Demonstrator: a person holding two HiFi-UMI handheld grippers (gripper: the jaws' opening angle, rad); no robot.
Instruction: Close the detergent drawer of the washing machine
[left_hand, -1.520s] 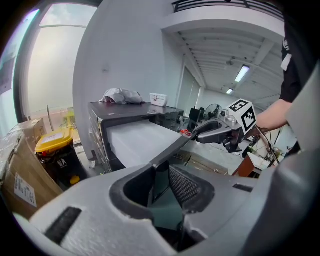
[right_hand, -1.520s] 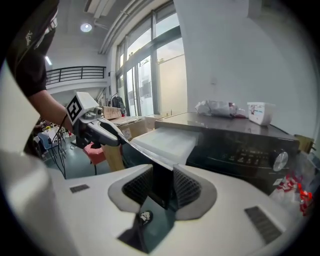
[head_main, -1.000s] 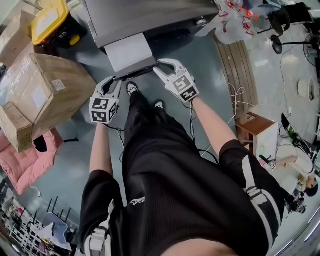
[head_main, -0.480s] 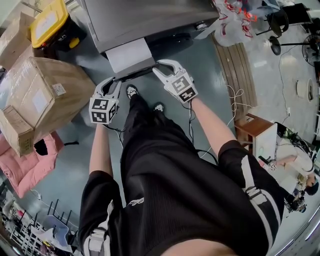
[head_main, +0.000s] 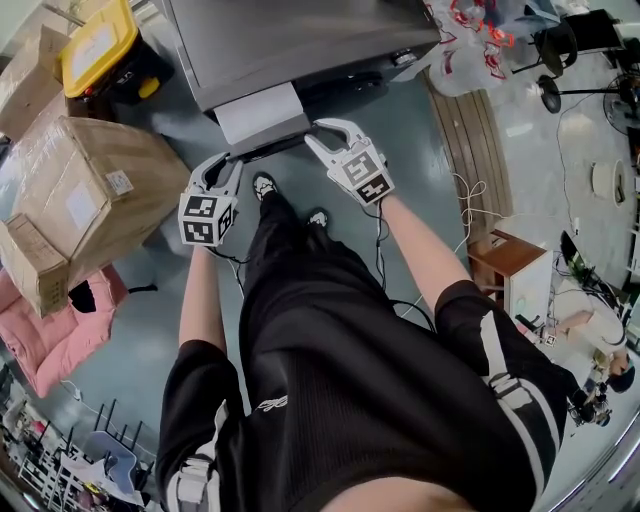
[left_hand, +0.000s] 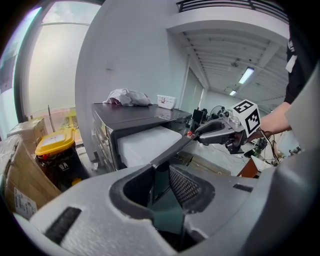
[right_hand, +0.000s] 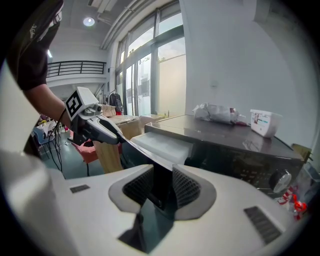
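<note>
Both ends of the detergent drawer (head_main: 258, 110) front panel are clamped: your left gripper (head_main: 228, 160) pinches one, your right gripper (head_main: 322, 128) the other. Ahead of the jaws, the drawer juts from the washing machine (head_main: 300, 35).

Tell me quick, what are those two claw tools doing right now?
Left gripper: closed on the left end of the dark plastic front panel of the white detergent drawer.
Right gripper: closed on that panel's right end.

I am viewing a white detergent drawer (head_main: 258, 108) fronted in black, a dark grey washing machine (head_main: 290, 35), and the left hand-held gripper (head_main: 225, 160) and right hand-held gripper (head_main: 325, 128), both light grey, carrying black-and-white square markers (head_main: 208, 220).
</note>
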